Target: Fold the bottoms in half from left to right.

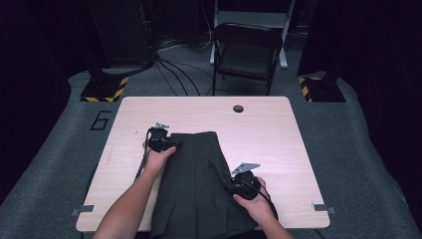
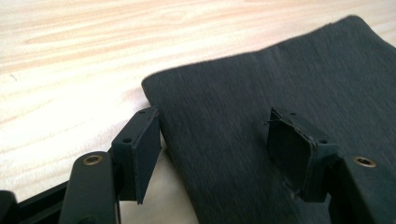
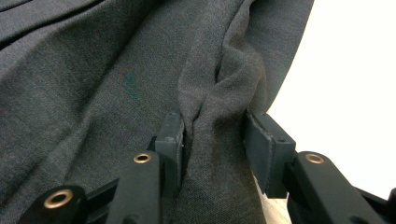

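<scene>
Overhead, I see a dark grey garment [image 1: 196,184] lying flat on the wooden table [image 1: 278,134], running from near the middle of the tabletop down to the near edge. My left gripper [image 1: 171,145] sits at the cloth's far left corner, and my right gripper [image 1: 238,185] rests on its right edge, closer to me. From the left gripper view, the jaws stand wide apart, one pad [image 2: 147,151] over bare wood just off the cloth's edge and the other over the fabric [image 2: 261,107], with the corner lying loose between them and nothing pinched. From the right gripper view, the jaws are about half closed on a raised fold of the garment [image 3: 215,116], the cloth bunched up between both pads [image 3: 170,140] and pressed from each side, right beside the fabric's edge where the pale table [image 3: 345,79] shows.
</scene>
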`<state>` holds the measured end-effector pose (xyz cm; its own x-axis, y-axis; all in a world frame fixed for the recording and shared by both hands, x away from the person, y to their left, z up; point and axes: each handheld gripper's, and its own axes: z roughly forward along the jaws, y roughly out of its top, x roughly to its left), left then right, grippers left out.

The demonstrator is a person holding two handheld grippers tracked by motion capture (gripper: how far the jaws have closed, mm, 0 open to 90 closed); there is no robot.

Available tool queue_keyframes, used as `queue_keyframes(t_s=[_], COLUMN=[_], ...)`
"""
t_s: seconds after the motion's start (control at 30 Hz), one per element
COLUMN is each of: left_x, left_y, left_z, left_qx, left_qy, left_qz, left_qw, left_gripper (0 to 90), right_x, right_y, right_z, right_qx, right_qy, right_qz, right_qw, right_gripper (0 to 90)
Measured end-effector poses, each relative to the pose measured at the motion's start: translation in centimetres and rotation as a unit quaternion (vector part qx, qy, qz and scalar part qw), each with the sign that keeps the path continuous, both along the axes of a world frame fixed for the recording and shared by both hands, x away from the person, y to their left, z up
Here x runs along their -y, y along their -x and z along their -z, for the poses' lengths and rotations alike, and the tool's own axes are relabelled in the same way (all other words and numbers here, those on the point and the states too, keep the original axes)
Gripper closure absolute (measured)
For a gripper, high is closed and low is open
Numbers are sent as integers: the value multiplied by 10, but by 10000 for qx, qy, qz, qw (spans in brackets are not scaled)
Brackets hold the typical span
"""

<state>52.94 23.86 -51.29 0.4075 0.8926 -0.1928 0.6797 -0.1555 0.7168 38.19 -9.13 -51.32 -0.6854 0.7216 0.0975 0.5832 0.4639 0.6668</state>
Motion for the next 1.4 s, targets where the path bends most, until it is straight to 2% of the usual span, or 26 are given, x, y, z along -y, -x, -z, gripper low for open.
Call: queue_keyframes(t_s=[0.1, 0.2, 0.33, 0.37, 0.5, 0.63, 0.77, 0.9, 0.93, 1.0, 1.03, 1.07, 1.1, 1.17, 1.2, 1.27, 1.3, 1.4], left_x=[-1, -1, 0, 1, 2, 0, -2, -2, -3, -3, -2, -3, -1, 1, 2, 3, 4, 1], left_y=[-5, -8, -9, -10, -13, -14, -16, -17, -17, -17, -16, -16, -16, -16, -15, -15, -14, -15], left_z=[3, 4, 4, 5, 4, 1, -1, -7, -9, -12, -13, -14, -14, -14, -14, -15, -15, -17], left_qx=[-94, -83, -75, -12, -67, -7, -40, 18, -41, -70, -45, -83, -62, -70, -90, -88, -34, -30], left_qy=[-30, 23, -36, -42, -127, -35, 100, 43, 63, 33, 105, 29, 21, -66, -32, -23, -29, -39], left_qz=[-11, -56, -19, -74, 17, 14, -30, 53, 50, 32, -3, 83, 37, 186, 169, 201, 168, 78], left_qw=[10000, 9999, 10000, 10000, 9999, 10000, 9999, 10000, 10000, 10000, 9999, 9999, 10000, 9998, 9998, 9998, 9998, 10000], left_gripper=[343, 340, 333, 332, 324, 350, 383, 468, 503, 588, 625, 669, 714, 783, 851, 892, 893, 857], right_x=[0, 0, 1, 1, 1, 1, 1, 1, 1, 1, 1, 2, 2, 2, 2, 2, 2, 2], right_y=[0, 0, 0, 0, 0, 0, 0, 0, 0, 0, 0, 0, 0, 0, 0, 0, 0, 0], right_z=[0, 0, -1, -1, -1, 0, -1, 0, 0, 0, 0, 0, 0, 0, 0, 0, 0, 0], right_qx=[-23, -27, -54, -52, -42, -44, -58, -39, -60, -59, -44, -29, -20, -36, -19, -30, -41, -37], right_qy=[11, 9, 11, 10, 8, 1, 0, -2, -14, -19, -41, -29, -43, -38, -22, -25, -41, -45], right_qz=[-1, -8, -18, -20, -14, -39, -22, -39, -24, -32, -42, -57, -54, -53, -65, -52, -45, -44], right_qw=[10000, 10000, 10000, 10000, 10000, 10000, 10000, 10000, 10000, 10000, 10000, 10000, 10000, 10000, 10000, 10000, 10000, 10000], right_gripper=[594, 593, 593, 593, 593, 593, 593, 593, 593, 590, 590, 590, 590, 590, 590, 590, 590, 590])
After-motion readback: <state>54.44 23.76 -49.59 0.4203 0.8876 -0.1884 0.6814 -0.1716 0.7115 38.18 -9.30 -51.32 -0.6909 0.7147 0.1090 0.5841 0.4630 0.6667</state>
